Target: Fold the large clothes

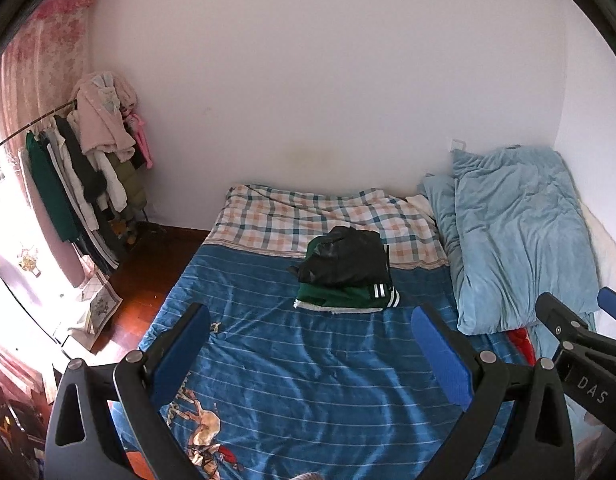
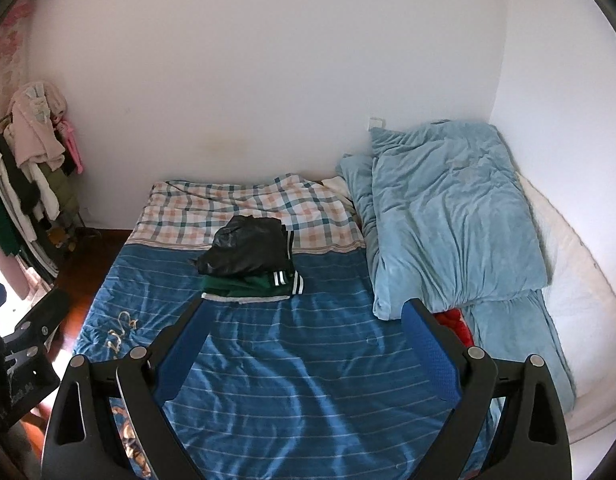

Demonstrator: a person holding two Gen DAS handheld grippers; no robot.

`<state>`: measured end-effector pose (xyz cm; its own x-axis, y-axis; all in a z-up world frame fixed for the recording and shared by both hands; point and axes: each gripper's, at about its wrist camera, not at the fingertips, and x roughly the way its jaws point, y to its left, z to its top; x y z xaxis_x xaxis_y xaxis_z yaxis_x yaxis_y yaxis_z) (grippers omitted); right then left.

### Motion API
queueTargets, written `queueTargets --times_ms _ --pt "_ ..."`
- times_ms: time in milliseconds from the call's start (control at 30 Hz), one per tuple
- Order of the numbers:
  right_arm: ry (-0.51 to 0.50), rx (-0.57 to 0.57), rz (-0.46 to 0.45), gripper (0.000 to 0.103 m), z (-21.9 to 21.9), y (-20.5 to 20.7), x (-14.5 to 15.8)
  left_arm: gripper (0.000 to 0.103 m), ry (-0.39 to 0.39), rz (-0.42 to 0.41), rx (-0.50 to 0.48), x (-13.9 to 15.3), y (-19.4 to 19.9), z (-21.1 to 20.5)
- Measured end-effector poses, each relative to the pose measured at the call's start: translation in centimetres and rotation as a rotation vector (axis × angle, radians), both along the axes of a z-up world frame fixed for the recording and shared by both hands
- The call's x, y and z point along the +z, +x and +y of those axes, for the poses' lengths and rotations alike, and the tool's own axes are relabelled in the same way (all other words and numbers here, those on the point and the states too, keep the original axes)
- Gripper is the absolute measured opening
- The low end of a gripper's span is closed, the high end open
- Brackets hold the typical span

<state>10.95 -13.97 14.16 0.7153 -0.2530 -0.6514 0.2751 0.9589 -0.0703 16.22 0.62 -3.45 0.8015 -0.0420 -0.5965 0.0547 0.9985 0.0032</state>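
Observation:
A stack of folded clothes lies mid-bed: a shiny black garment point(image 1: 345, 256) on top of a green one with white stripes point(image 1: 347, 298). The stack also shows in the right wrist view, black point(image 2: 248, 250) over green point(image 2: 254, 286). My left gripper point(image 1: 309, 354) is open and empty, held above the blue striped bedspread point(image 1: 308, 380), short of the stack. My right gripper point(image 2: 304, 350) is open and empty, above the bedspread point(image 2: 308, 360), near side of the stack. Part of the right gripper shows at the right edge of the left wrist view point(image 1: 579, 344).
A light blue duvet point(image 2: 447, 216) is piled at the right, with something red point(image 2: 457, 320) under its near edge. A plaid sheet point(image 1: 308, 216) covers the far end. A clothes rack point(image 1: 84, 168) stands at the far left by a bright window.

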Motion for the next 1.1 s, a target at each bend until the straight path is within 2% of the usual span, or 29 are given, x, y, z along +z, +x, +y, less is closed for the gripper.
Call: queueTargets --times_ms 233,1100 --pt "0.009 0.037 -0.012 0.099 0.0 0.5 0.4 0.103 -0.004 0.005 0.007 -0.1 0.2 0.2" --pt "-0.001 0.03 -0.033 0.1 -0.3 1.3 0.5 0.103 0.031 -0.041 0.013 1.0 0.1 0.3"
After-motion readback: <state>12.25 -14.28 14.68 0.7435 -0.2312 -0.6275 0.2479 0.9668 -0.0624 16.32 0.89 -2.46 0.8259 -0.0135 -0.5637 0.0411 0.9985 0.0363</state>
